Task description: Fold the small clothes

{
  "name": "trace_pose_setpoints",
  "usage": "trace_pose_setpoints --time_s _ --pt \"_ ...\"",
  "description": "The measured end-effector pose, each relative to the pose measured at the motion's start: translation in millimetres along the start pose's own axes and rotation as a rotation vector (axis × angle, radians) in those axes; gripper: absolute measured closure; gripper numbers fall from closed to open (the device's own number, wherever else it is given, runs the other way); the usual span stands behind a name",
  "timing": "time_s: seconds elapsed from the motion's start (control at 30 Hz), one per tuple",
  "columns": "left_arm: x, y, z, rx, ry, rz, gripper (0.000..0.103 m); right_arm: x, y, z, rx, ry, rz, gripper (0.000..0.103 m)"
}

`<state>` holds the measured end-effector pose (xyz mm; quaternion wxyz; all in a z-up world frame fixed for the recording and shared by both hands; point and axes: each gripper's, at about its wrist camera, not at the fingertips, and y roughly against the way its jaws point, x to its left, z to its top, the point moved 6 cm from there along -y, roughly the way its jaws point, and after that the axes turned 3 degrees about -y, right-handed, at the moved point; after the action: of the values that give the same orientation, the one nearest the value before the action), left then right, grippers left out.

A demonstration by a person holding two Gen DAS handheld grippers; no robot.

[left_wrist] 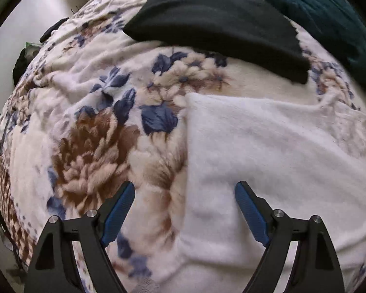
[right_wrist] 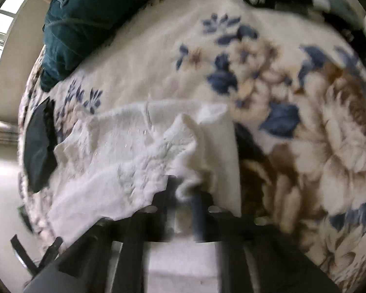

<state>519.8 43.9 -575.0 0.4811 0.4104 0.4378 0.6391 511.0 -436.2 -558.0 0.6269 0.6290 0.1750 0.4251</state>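
A small white fleecy garment (left_wrist: 268, 151) lies flat on a floral blanket (left_wrist: 90, 122). My left gripper (left_wrist: 185, 196) is open and empty, its blue-padded fingers (left_wrist: 250, 210) held just above the garment's left edge. In the right wrist view the same white garment (right_wrist: 124, 156) is lifted and crumpled at one edge. My right gripper (right_wrist: 188, 190) is shut on that bunched edge, and the cloth hides the fingertips. The right view is blurred by motion.
A folded black garment (left_wrist: 214, 24) lies on the blanket beyond the white one, also seen at the left in the right wrist view (right_wrist: 37, 144). A dark teal quilt (right_wrist: 90, 22) is heaped at the back. The bed's edge and floor lie to the left (left_wrist: 19, 31).
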Motion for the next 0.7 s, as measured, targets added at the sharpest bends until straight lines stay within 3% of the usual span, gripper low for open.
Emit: trace_pose_setpoints --time_s 0.1,0.27,0.4,0.53,0.6,0.67,0.7 --pt "-4 -3 5 -0.012 -0.029 0.012 0.019 9 35 -1 -0.090 0.059 -0.038 0.094" --pt "-7 -3 12 -0.023 -0.058 0.000 0.019 7 71 -14 -0.107 0.080 -0.065 0.094" --pt "1 0 17 -0.030 -0.053 -0.016 0.019 -18 64 -27 -0.063 0.082 -0.143 0.094" --pt "10 -3 21 -0.014 -0.062 -0.018 0.019 -50 16 -41 0.116 0.053 -0.240 0.094" --pt "10 4 23 -0.013 -0.080 -0.014 0.019 -60 13 -42 0.149 0.035 -0.314 0.087" --pt "4 18 22 -0.030 -0.102 -0.036 0.019 -52 36 -37 0.063 0.047 -0.340 0.082" --pt "-4 29 20 -0.046 -0.113 -0.056 0.019 -42 50 -36 0.001 0.066 -0.352 0.062"
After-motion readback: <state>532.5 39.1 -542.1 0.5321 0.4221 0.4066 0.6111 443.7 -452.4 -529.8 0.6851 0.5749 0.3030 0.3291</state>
